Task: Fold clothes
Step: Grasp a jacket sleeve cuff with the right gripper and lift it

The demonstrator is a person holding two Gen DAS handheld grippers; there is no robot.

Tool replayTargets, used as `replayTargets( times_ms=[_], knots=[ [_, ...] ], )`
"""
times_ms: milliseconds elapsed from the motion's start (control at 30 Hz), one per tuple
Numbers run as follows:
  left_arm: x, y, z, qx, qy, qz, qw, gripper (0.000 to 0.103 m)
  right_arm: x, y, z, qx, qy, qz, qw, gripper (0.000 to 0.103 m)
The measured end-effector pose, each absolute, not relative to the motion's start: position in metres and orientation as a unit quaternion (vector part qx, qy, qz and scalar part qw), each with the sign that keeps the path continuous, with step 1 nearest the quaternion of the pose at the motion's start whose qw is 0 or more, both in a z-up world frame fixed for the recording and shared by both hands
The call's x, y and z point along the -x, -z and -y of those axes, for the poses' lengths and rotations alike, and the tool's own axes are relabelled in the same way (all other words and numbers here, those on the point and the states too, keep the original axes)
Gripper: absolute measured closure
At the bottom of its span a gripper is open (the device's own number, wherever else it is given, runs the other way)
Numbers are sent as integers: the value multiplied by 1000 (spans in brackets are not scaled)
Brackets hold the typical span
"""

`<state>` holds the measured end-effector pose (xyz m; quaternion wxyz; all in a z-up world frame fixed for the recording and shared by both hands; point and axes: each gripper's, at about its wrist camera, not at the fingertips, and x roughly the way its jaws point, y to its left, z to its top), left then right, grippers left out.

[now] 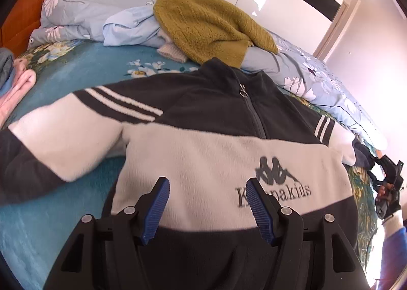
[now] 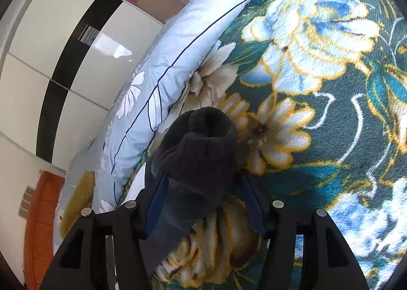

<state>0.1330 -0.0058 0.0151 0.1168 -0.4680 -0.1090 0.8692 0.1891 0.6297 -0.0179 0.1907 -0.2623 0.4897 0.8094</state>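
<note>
The fleece jacket [image 1: 203, 152] lies front-up on the floral bed blanket [image 2: 318, 117], its hem hidden behind the left tongs [image 1: 207, 188], which hover above it spread apart and empty. Its chest print reads "kids" with the leading letters covered by a blue pad [image 1: 257, 203]. At the jacket's right sleeve, the right tongs [image 2: 203, 188] are clamped on the dark cuff [image 2: 201, 147]; beyond the collar, an olive sweater [image 1: 203, 23] tops partly buried garments.

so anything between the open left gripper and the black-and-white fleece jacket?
Nothing visible. The left gripper hangs open right over the black-and-white fleece jacket, bare fabric between its blue pads. The mustard knit sweater lies beyond the collar.
</note>
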Motion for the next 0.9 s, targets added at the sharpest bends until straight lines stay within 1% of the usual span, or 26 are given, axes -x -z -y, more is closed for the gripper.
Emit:
replayTargets(
  times_ms=[33,67,133,167,300,400,467,533,667,733,800,900],
  knots=[
    [-135,-13,7,470,-868,112,115,36,-190,19,-633,258,-808,-495,189,47],
    [-137,-12,8,471,-867,116,113,36,-190,21,-637,254,-807,-500,188,63],
    [-141,-8,11,475,-865,123,110,36,-191,19,-646,250,-805,-502,193,85],
    [-143,-6,13,476,-863,126,108,36,-191,17,-649,251,-806,-499,196,88],
    [-151,1,18,483,-859,140,101,36,-183,17,-656,282,-811,-462,220,91],
    [-157,6,22,487,-855,150,96,36,-183,16,-651,277,-804,-474,229,92],
    [-159,3,28,482,-858,152,90,36,-180,-8,-636,266,-830,-438,220,92],
    [-161,-1,36,474,-862,158,82,36,-173,-44,-615,256,-861,-390,203,92],
    [-163,-5,58,458,-867,187,63,36,-149,-121,-546,240,-917,-290,136,92],
    [-165,-6,71,451,-867,205,52,35,-133,-147,-504,235,-936,-247,88,92],
    [-168,-7,86,447,-866,219,40,35,-112,-161,-459,242,-945,-217,39,92],
    [-172,-7,110,439,-864,243,20,35,-82,-165,-389,258,-946,-193,-39,92]
  ],
)
